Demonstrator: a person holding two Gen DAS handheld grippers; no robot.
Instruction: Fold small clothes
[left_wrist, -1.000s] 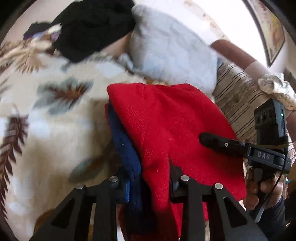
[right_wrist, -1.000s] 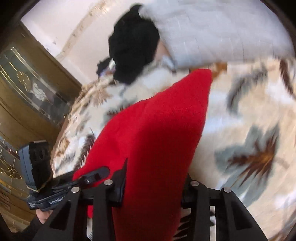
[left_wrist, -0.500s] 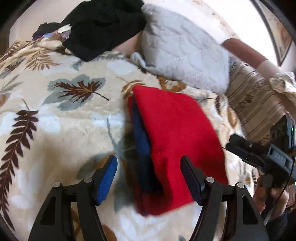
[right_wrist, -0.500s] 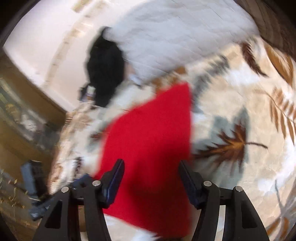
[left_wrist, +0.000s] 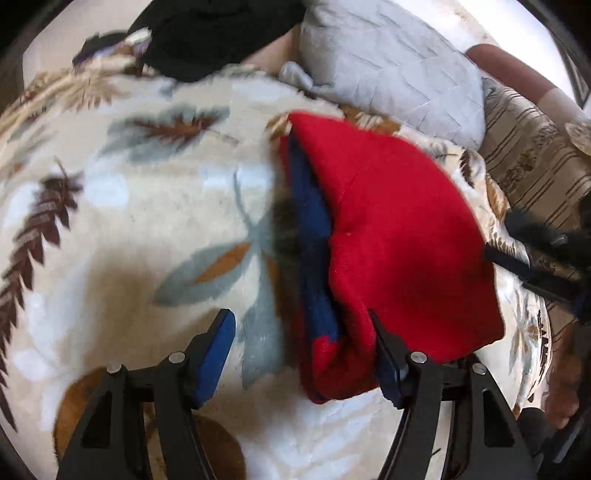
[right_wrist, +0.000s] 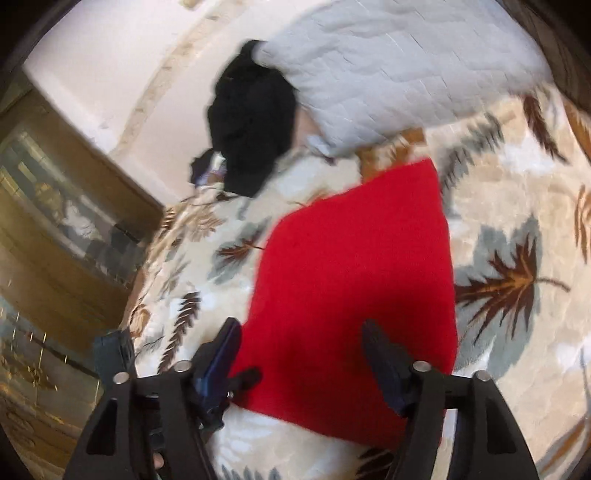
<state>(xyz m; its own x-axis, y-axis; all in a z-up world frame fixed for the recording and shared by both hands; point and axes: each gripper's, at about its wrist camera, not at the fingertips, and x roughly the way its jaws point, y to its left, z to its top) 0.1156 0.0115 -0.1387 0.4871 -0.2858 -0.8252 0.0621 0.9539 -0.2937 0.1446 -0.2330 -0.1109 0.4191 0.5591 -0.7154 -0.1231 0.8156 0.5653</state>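
Note:
A folded red knit garment (left_wrist: 399, 236) with a dark blue layer (left_wrist: 314, 236) showing along its left edge lies on the leaf-patterned blanket (left_wrist: 129, 221). It also shows in the right wrist view (right_wrist: 354, 280) as a flat red rectangle. My left gripper (left_wrist: 301, 332) is open, its jaws astride the garment's near left corner. My right gripper (right_wrist: 301, 339) is open above the garment's near edge. Neither holds anything. The right gripper (left_wrist: 535, 258) shows blurred at the garment's right side in the left wrist view.
A grey quilted pillow (left_wrist: 391, 62) and a black clothes pile (left_wrist: 214, 33) lie at the far end of the blanket. A striped cushion (left_wrist: 532, 162) is at the right. A wooden cabinet (right_wrist: 55, 229) stands left in the right wrist view.
Both grippers let go of the red garment and opened. It now lies folded flat on the blanket, and both grippers have pulled back a little.

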